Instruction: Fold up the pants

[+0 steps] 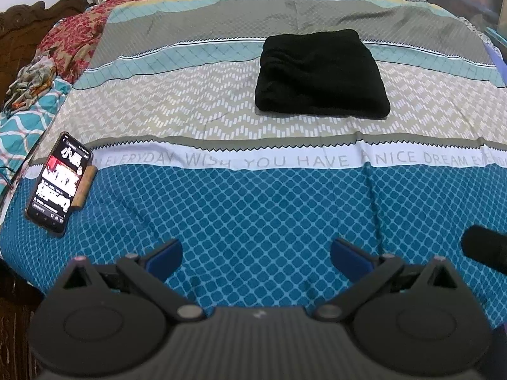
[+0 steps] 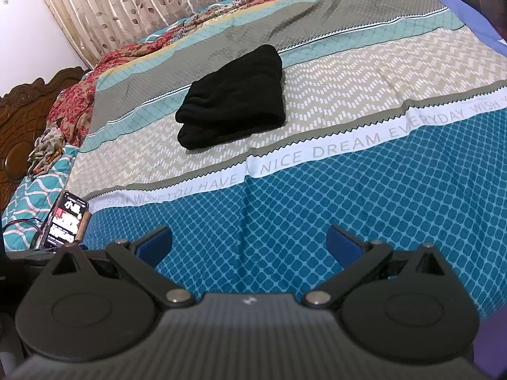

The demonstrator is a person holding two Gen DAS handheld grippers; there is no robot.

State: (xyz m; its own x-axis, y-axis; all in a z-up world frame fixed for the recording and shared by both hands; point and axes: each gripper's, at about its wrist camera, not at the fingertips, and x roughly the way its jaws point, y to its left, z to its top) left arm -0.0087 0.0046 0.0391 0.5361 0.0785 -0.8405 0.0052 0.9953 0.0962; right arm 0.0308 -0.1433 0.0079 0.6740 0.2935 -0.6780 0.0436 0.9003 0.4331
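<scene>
While both tongs hang apart, empty, left tongs (image 1: 256, 255), right tongs (image 2: 248, 242), black folded pants (image 1: 321, 74) far on bed (image 1: 253, 205), leg layers indistinct, phone (image 1: 58, 182) left, screen unreadable

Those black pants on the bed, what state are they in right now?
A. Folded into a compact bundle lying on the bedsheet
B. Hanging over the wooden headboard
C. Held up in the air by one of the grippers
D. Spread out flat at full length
A: the black pants lie as a folded, layered bundle on the bedsheet, while the left gripper and right gripper are both open and well short of them.
</scene>
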